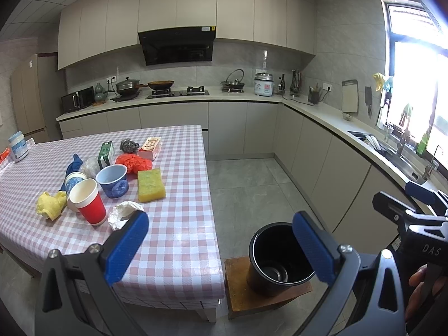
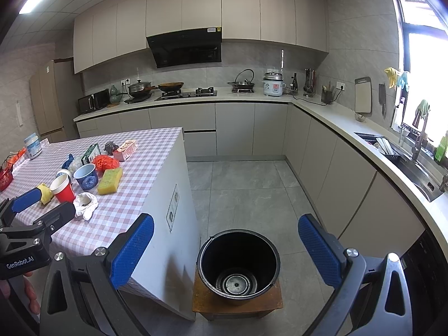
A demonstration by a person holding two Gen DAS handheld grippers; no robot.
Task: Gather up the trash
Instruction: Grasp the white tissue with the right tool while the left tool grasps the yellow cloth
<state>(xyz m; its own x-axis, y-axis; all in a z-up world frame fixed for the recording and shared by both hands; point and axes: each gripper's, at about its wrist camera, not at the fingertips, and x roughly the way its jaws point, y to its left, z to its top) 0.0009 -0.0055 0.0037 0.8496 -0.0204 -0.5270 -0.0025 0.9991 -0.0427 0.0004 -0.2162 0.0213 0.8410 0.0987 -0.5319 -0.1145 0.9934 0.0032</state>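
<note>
While both tongs hang spread wide and grip nothing, the trash lies clustered on the counter (image 1: 179,224), whose cover is a glossy pink-and-white checked oilcloth.

Furthest left in the left wrist view stands a white plastic jar with a pale blue label (image 1: 18,146), apart from the heap. Next comes a crumpled yellow soft wad (image 1: 50,204), touching a red paper cup with a white inside (image 1: 88,201) that stands upright and looks hollow. Behind that lies a tipped blue-and-white paper cup (image 1: 73,180), with a twisted blue wrapper (image 1: 73,165) beyond it. A blue-patterned paper bowl (image 1: 113,180), upright, shows only its pale inner wall. Just in front sits a crumpled white tissue wad (image 1: 123,212), partly hidden by the left tongs (image 1: 221,245), whose ribbed blue pads (image 1: 127,247) stand far apart. Behind the bowl stands a small green-and-white carton (image 1: 106,155), then a wrinkled orange plastic bag (image 1: 134,162), a grey crinkled metallic ball (image 1: 128,145) and a flat pink-and-white box (image 1: 151,147). A porous yellow rectangular sponge (image 1: 150,185) lies flat just right of the bowl.

Right of the counter, a round black plastic bin (image 2: 238,266) stands on a low brown wooden stool (image 2: 238,305) on the grey tiled floor; only its bare ringed bottom shows inside. The right tongs (image 2: 226,252) hover above it, blue pads wide to either side.
</note>
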